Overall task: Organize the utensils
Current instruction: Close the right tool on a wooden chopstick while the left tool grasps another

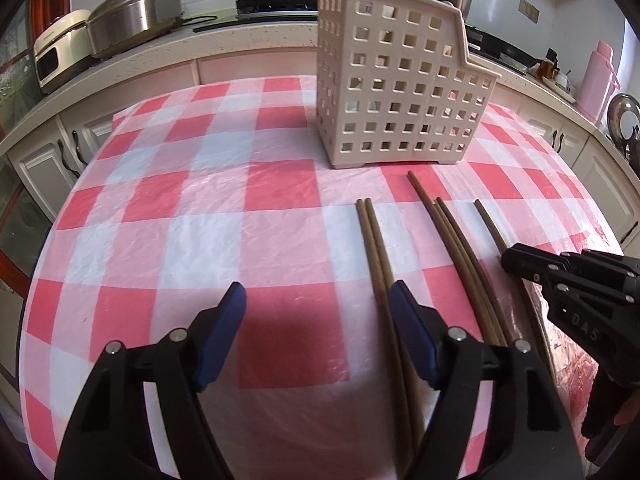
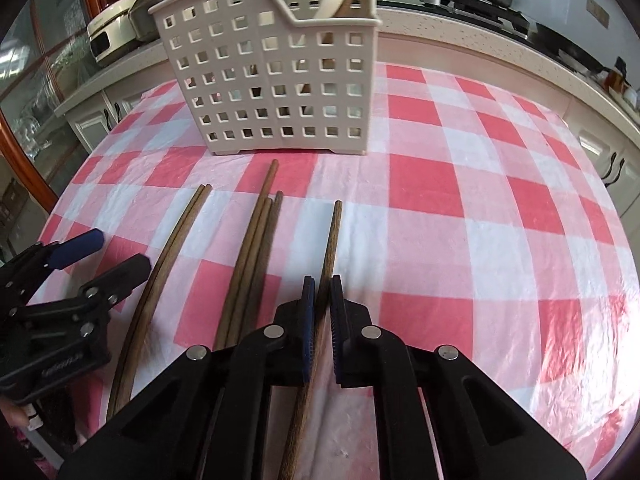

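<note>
At six o'clock from the basket (image 2: 276, 76), right gripper (image 2: 320, 304) clamps one chopstick (image 2: 332, 236): light, stiff, slippery; best gripped mid-shaft. Left gripper (image 1: 316, 312) gapes, empty.

The only lettering that can be read is raised "DAS" on the black body of the right hand-held gripper (image 1: 516, 262) in the left wrist view; the mark on the left hand-held gripper (image 2: 116, 254) body is too blurred to read.
</note>
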Tool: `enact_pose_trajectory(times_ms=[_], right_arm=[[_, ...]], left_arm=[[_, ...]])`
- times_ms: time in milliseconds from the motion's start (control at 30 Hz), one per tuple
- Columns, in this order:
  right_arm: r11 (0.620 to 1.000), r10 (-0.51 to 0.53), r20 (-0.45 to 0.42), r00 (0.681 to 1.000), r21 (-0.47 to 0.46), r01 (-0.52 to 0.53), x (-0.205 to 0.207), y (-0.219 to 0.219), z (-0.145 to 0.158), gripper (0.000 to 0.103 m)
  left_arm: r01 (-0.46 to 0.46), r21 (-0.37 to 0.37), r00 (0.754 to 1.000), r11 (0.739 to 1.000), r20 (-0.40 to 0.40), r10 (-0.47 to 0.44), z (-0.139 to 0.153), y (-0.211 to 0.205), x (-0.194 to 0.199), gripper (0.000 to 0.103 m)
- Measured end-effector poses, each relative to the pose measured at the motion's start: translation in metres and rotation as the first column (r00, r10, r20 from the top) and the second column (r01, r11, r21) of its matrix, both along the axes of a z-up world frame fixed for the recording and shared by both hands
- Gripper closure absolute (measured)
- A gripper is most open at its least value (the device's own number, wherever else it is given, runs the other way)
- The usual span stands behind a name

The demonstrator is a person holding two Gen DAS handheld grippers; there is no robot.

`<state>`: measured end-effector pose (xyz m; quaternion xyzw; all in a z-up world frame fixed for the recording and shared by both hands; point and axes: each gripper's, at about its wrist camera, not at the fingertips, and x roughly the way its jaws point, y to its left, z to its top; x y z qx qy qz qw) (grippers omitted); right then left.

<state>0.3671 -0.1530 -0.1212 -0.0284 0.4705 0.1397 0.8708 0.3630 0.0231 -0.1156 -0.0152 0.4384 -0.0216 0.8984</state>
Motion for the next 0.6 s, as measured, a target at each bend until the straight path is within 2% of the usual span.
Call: enact_pose_trajectory(times_ms=[200, 333, 600], right_arm=[[1.000, 0.007, 0.001, 1.000, 0.024, -0.007, -0.001, -0.004, 0.000, 0.095], [0.999, 0.013, 0.001, 1.000, 0.038, -0.013, -0.001, -0.006, -0.001, 0.095], [0.999, 0.018, 0.001, 1.000, 0.040, -0.018, 0.000, -0.007, -0.001, 0.095]], left_arm=[[-0.013, 0.006, 1.000, 1.000, -0.019, 0.013, -0.003, -0.003, 0.008, 0.034], [-0.026, -0.029, 0.999, 0.999, -0.035, 0.025, -0.004, 0.003, 0.010, 0.038], [-0.004, 0.057, 0.999, 0.998, -0.033, 0.006, -0.006, -0.012, 0.011, 0.045]])
